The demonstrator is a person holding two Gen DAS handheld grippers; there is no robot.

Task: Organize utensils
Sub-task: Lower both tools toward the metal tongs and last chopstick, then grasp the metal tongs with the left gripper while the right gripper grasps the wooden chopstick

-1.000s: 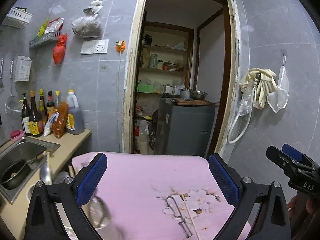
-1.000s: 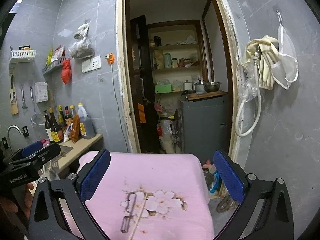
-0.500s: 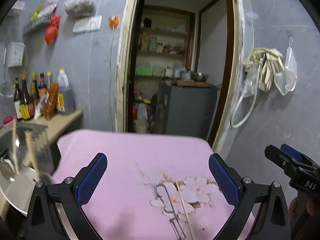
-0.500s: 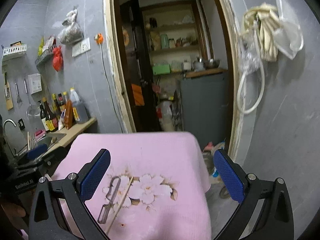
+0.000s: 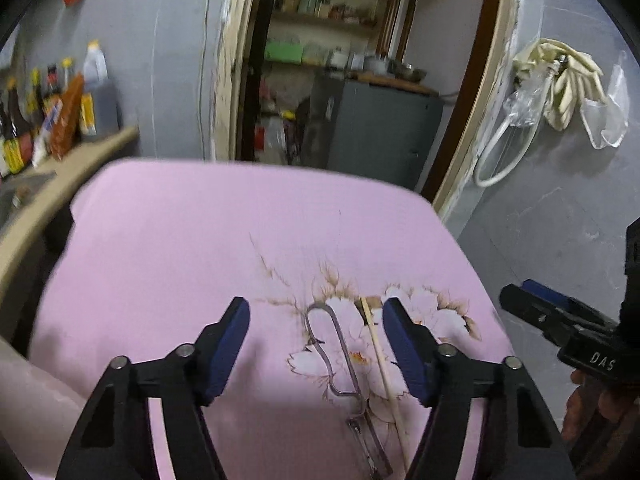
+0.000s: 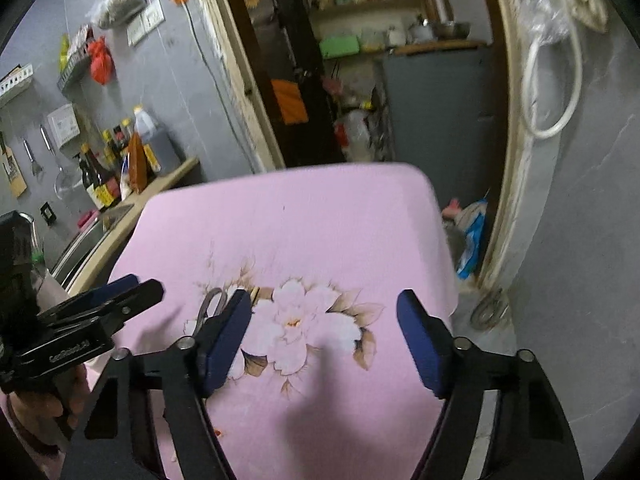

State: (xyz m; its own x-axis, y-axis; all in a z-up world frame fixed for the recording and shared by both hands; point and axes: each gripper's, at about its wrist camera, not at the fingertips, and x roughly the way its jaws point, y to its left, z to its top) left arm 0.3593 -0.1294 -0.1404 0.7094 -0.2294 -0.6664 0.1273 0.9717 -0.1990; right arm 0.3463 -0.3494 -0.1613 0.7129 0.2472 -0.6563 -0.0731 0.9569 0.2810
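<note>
I had both grippers over the pink flowered cloth (image 5: 192,248), because the last loose utensils lay there on the printed blossom. My left gripper (image 5: 316,324) was spread wide and held nothing; between its blue pads (image 5: 228,344) I could see the metal peeler (image 5: 340,364) lying flat, its looped end pointing away from me. Just beside it, on its right, lay a single wooden chopstick (image 5: 382,368), almost parallel. I kept the fingers straddling the pair so that either piece could be pinched by coming straight down.

My right gripper (image 6: 324,332) was also wide open and empty, poised above the white flower to the right of the utensils. From its camera the peeler (image 6: 210,306) was half hidden behind the left pad (image 6: 224,340), so I could not tell how near the tool was to touching it.

The counter (image 5: 60,172) with sauce bottles (image 6: 104,176) and the sink (image 6: 84,240) stood to the left. In my judgement the utensils belonged over there, though no holder was visible. Nothing had been grasped yet. The thin chopstick would likely roll or slip if pinched off-centre.
</note>
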